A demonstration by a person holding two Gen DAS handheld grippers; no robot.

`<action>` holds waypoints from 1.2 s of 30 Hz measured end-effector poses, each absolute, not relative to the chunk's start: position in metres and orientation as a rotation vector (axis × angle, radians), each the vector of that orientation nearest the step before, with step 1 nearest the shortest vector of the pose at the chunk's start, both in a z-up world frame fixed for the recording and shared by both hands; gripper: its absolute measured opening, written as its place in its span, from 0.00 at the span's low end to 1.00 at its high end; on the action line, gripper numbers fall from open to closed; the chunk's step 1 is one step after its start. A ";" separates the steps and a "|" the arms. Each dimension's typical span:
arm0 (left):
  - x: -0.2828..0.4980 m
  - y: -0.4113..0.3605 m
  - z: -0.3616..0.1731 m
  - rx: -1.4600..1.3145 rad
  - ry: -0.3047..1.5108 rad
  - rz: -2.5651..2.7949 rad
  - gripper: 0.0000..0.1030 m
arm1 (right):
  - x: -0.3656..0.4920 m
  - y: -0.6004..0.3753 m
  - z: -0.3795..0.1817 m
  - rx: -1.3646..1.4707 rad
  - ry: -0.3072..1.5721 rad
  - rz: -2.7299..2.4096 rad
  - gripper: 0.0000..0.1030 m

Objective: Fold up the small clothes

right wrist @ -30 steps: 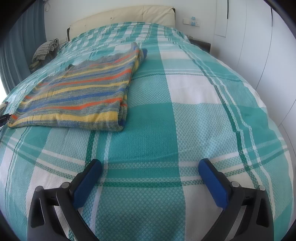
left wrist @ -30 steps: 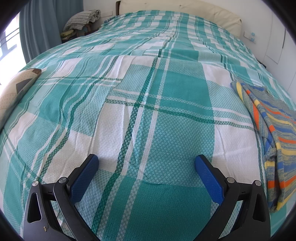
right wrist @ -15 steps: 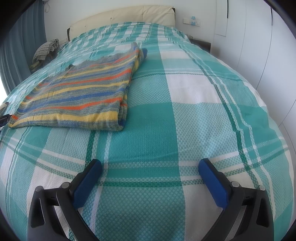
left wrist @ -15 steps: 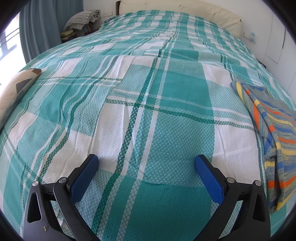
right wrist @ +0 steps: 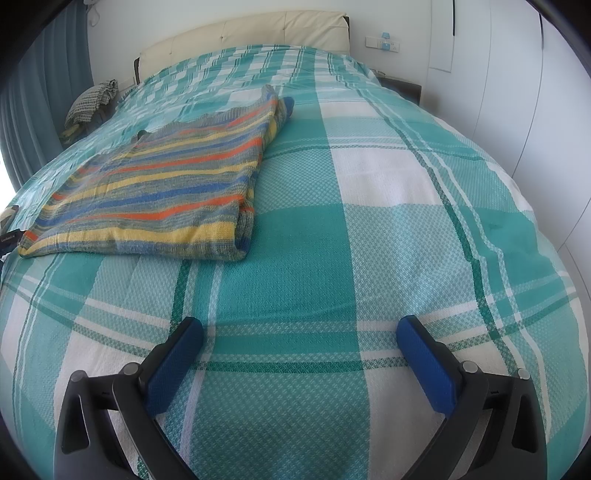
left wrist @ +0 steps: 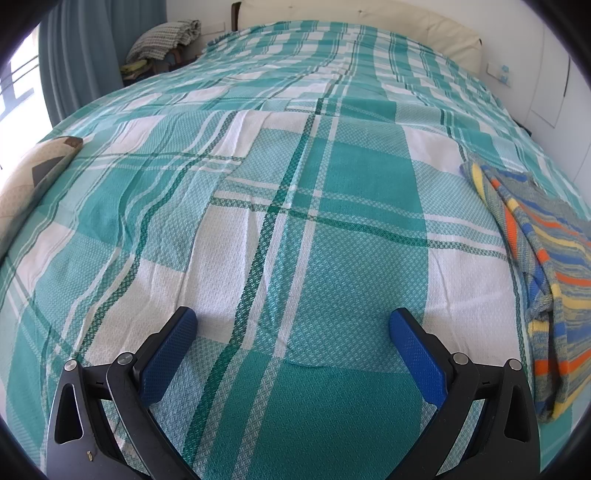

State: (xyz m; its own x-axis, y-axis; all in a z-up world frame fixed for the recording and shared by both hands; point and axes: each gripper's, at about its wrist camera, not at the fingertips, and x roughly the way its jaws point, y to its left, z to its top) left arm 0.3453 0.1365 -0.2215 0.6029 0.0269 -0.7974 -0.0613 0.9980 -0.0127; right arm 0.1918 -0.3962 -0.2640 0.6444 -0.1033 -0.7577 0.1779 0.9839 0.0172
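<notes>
The left gripper (left wrist: 293, 326) is held low over the bed (left wrist: 258, 206), its blue-padded fingers (left wrist: 168, 354) spread wide, and nothing is held between them. Only the teal and white checked bedspread is seen in the gap. The striped sweater (left wrist: 546, 266) is seen off to the right of this gripper, at the right margin of the left wrist view, well apart from the fingers and untouched by them. Its near corner is folded over on itself. At the left edge of the bed a patterned cushion (left wrist: 26, 184) is partly seen, and past the far left corner a pile of folded cloth (left wrist: 166, 37) is set beside a blue-grey curtain (left wrist: 85, 55).

The right gripper (right wrist: 301, 334) is likewise held low over the bedspread with its fingers (right wrist: 173, 365) set wide apart and empty. In the right wrist view the striped sweater (right wrist: 159, 195) is laid flat ahead and to the left of this gripper, on the left half of the bed, with a bare band of bedspread between its near hem and the fingertips. It is folded along its right side, where a doubled edge is shown. A cream headboard (right wrist: 251, 33) is seen at the far end of the bed, and a white wall (right wrist: 517, 92) stands along the right side.
</notes>
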 end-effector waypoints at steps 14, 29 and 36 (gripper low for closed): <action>0.271 0.077 -0.169 -0.030 0.932 -0.079 0.97 | 0.191 -0.397 -0.264 0.106 0.852 -0.153 1.00; 0.234 -0.323 -0.185 0.568 0.748 -0.754 0.80 | 0.290 -0.494 -0.180 0.449 0.913 0.170 0.81; 0.250 -0.314 -0.183 0.399 0.817 -0.757 0.09 | 0.409 -0.499 -0.206 0.627 1.000 0.228 0.81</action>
